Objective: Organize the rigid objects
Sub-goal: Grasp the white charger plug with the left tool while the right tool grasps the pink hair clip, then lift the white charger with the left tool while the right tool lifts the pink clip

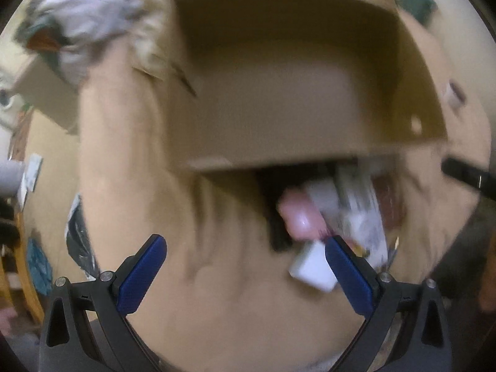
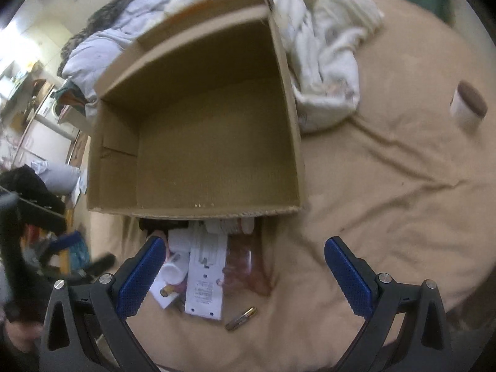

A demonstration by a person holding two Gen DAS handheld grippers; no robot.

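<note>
Both spread wide, holding nothing: right tool (image 2: 245, 279), left tool (image 1: 245, 279). White remote (image 2: 206, 276) on bed (image 2: 387, 186) beside cardboard box (image 2: 198, 142), just left-ahead of right tool, long axis pointing boxward; right nearer.

Lighting: soft, even indoor light, moderately dim and warm; no glare. Brightest patch is the room at upper left of the right wrist view.
Shadows: the box (image 2: 198, 142) interior is darker toward its far wall; a dark gap sits under its near edge.
Blur: left wrist view heavily motion-smeared, box (image 1: 279, 99) and clutter (image 1: 334, 217) indistinct; right wrist view mostly sharp, slightly soft.
Distortion: strong fisheye curvature, black vignette in all corners.
</note>
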